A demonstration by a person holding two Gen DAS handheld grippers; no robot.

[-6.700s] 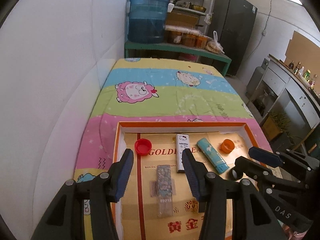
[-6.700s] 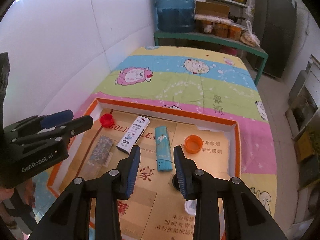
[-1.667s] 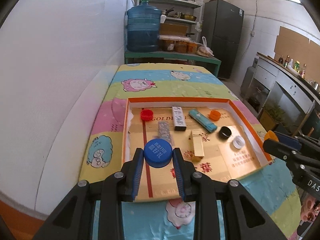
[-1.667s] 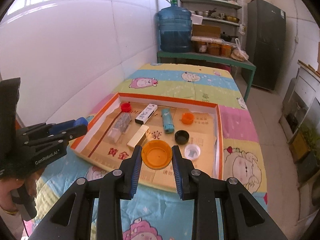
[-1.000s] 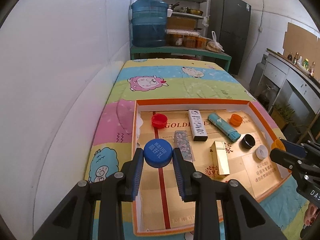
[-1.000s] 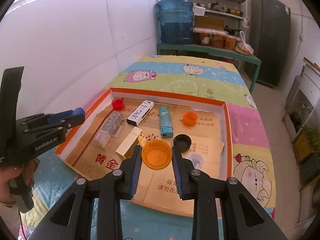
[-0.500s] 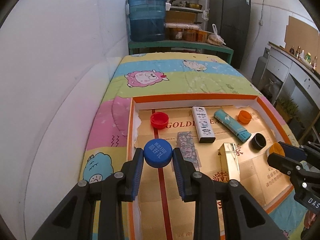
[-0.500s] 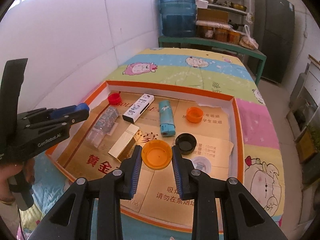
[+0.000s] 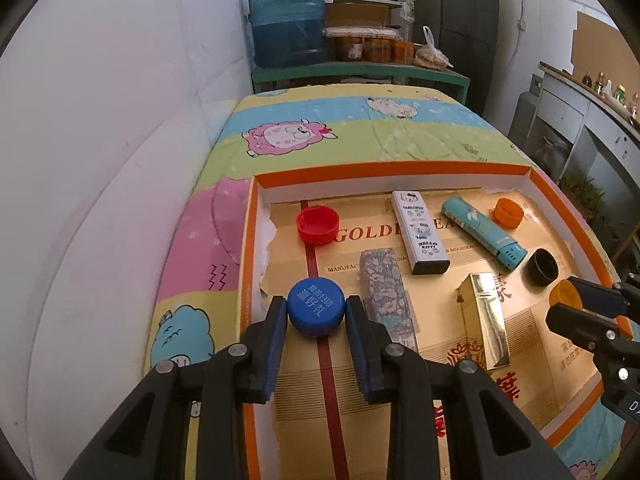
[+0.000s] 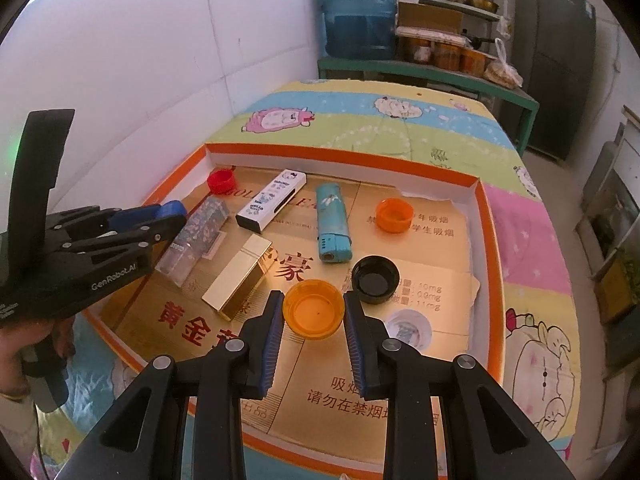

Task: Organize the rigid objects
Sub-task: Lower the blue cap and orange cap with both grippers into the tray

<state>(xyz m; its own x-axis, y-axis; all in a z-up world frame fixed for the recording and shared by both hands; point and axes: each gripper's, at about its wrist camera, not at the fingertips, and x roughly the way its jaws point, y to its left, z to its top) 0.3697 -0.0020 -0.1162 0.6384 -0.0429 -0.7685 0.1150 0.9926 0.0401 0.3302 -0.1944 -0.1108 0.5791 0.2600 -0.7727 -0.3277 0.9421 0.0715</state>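
Observation:
My left gripper (image 9: 316, 312) is shut on a blue bottle cap (image 9: 316, 305) and holds it over the left part of the orange-rimmed tray (image 9: 384, 168), near a red cap (image 9: 317, 224). My right gripper (image 10: 313, 312) is shut on an orange cap (image 10: 313, 308) over the tray's front middle, beside a black cap (image 10: 375, 273). In the tray lie a white Hello Kitty lighter (image 9: 418, 231), a teal lighter (image 9: 483, 235), a patterned lighter (image 9: 385, 285), a gold lighter (image 9: 483, 320), a small orange cap (image 9: 508, 212) and a clear cap (image 10: 408, 328).
The tray (image 10: 482, 216) rests on a table with a cartoon-print cloth (image 9: 360, 128). A white wall runs along the left. A big blue water jug (image 9: 287, 12) and shelves stand behind the table. A cabinet (image 9: 580, 128) is at the right.
Both grippers, each holding its cap, have moved forward and lower over the tray since 1.7 s ago. 6.7 s ago both were open and empty.

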